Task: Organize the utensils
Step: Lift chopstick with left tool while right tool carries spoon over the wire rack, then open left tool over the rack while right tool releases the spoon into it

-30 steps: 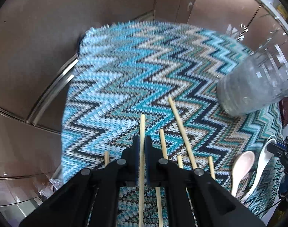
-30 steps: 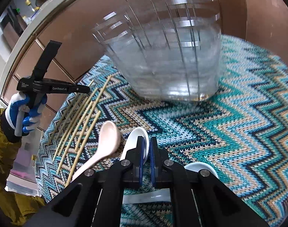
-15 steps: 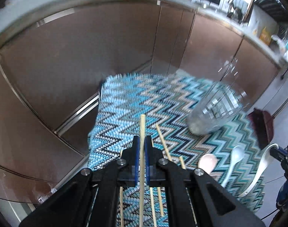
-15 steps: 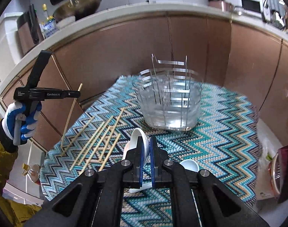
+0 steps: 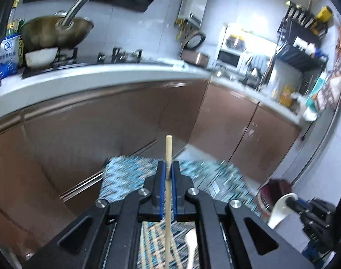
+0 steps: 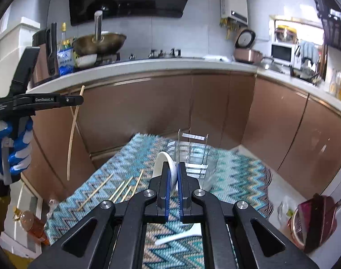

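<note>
Both tongs have risen well above the zigzag knitted mat point(image 6: 235, 174) since a second ago, so both pickups seem done. The left gripper point(image 5: 168, 168) is closed on a thin bamboo chopstick point(image 5: 168, 150). The right gripper point(image 6: 173, 170) pinches a smooth white ceramic spoon point(image 6: 162, 163), with the clear acrylic holder point(image 6: 193, 154) just beyond its tips.

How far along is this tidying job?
Early, it seems. Nothing visible sits in the clear slotted holder yet. In hand: the left gripper has its jaws shut on one chopstick, and the right gripper grips a white spoon, both lifted off the zigzag mat. Left: several loose chopsticks remaining on the mat.
</note>
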Available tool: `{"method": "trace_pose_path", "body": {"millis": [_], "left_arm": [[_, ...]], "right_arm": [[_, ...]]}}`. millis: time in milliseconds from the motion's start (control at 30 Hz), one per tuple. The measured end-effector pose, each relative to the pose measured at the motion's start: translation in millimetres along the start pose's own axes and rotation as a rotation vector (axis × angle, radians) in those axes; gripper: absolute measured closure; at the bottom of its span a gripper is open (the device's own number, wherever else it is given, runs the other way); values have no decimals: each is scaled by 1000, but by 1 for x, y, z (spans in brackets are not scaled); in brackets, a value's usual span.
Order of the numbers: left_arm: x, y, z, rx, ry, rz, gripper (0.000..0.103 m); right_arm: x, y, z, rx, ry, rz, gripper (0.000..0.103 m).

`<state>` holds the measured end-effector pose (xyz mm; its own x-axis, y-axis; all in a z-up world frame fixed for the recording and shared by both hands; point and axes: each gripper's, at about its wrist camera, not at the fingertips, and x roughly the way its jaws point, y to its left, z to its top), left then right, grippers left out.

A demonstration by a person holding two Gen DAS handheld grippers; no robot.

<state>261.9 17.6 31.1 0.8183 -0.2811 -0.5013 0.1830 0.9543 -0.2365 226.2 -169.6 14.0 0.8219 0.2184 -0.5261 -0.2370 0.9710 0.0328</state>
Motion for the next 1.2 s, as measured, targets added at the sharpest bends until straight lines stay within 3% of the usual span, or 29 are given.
{"method": "trace_pose_path", "body": {"millis": [233, 433, 633, 800, 1067, 1167, 1200], "left_arm": [[22, -30, 37, -40, -152, -87, 98], [77, -55, 45, -81, -231, -111, 98], [136, -68, 22, -104, -225, -85, 98], [171, -74, -6, -63, -234, -33, 98], [185, -76, -35, -29, -251, 4, 97], [181, -77, -38, -23, -234, 7, 97], [179, -76, -38, -20, -231, 10, 97]], "right_arm": [[23, -22, 29, 13, -101, -87, 97], [61, -44, 43, -2, -166, -199, 97], [112, -55, 34, -12, -170, -257, 97], [140, -57, 15, -18, -173, -279, 97], [172, -53, -10, 21, -139, -208, 94], [171, -53, -15, 46, -138, -195, 82], [170, -53, -15, 53, -140, -191, 73]]}}
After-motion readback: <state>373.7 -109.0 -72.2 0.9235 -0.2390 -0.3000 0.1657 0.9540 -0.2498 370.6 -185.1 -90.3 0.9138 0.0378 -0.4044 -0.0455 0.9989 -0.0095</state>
